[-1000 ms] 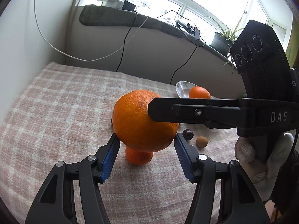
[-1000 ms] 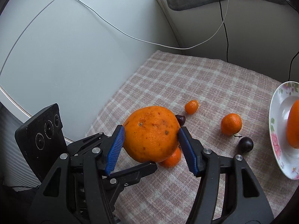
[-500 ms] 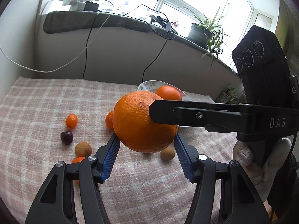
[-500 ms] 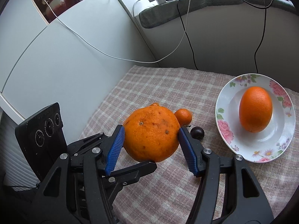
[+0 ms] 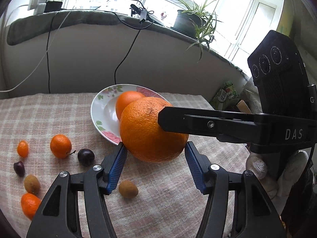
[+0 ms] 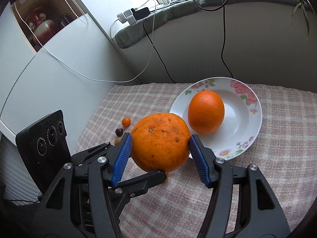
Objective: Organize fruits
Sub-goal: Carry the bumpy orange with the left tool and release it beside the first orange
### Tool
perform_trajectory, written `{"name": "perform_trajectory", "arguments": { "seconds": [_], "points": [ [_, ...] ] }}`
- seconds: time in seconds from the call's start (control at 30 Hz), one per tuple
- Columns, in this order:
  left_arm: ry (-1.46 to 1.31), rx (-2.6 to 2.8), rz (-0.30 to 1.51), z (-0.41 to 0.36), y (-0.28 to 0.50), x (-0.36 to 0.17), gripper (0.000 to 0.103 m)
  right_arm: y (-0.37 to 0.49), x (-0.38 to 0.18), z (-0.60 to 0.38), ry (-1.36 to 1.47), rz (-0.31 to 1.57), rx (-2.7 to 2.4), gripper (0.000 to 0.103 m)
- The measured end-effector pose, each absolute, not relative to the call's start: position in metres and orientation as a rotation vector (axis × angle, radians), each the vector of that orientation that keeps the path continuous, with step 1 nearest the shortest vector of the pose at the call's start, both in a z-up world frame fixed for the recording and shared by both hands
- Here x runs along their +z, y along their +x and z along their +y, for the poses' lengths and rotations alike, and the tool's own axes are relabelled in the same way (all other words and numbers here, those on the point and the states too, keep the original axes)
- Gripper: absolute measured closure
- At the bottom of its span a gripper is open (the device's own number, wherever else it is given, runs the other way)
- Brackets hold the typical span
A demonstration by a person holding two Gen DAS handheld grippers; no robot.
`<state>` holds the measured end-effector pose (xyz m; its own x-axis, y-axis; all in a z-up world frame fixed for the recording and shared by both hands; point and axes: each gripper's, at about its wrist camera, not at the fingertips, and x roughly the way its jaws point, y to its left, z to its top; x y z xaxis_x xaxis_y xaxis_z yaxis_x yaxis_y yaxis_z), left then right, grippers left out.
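You held the big orange [image 6: 160, 141] clamped in both hand-held grippers [image 5: 154, 158] [image 6: 159, 158]; best lowered together beside the plate's [image 6: 255, 119] orange [image 6: 206, 112]

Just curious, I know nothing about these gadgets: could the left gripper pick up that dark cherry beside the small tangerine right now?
Probably not: the left gripper and right gripper both clamp the big orange, so its jaws are full, though the cherry lies unobstructed.

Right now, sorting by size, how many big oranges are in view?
2: one big orange lies in the flowered plate; the other big orange is held above the cloth by both hand-held grippers, beside the plate. None seems hidden.
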<state>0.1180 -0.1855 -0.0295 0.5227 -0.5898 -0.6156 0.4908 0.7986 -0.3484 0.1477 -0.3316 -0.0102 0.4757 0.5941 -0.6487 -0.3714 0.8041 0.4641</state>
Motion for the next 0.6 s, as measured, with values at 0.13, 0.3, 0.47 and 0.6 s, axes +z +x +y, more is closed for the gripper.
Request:
{"name": "perform_trajectory", "arguments": {
  "seconds": [0.13, 0.3, 0.47, 0.6],
  "points": [
    [-0.139, -0.672, 0.801, -0.208, 0.126, -0.032, 0.043, 0.153, -0.012, -0.357, 0.29, 0.898, 0.568, 0.04],
    [-0.137, -0.692, 0.824, -0.234, 0.14, -0.038, 0.043, 0.161, -0.019, -0.386, 0.314, 0.9, 0.535, 0.04],
    [-0.144, -0.694, 0.845, -0.252, 0.15, -0.043, 0.043, 0.171, -0.028, -0.409, 0.345, 0.91, 0.512, 0.041],
    [-0.151, -0.681, 0.852, -0.258, 0.157, -0.045, 0.043, 0.183, -0.033, -0.419, 0.37, 0.915, 0.51, 0.041]
  ]
}}
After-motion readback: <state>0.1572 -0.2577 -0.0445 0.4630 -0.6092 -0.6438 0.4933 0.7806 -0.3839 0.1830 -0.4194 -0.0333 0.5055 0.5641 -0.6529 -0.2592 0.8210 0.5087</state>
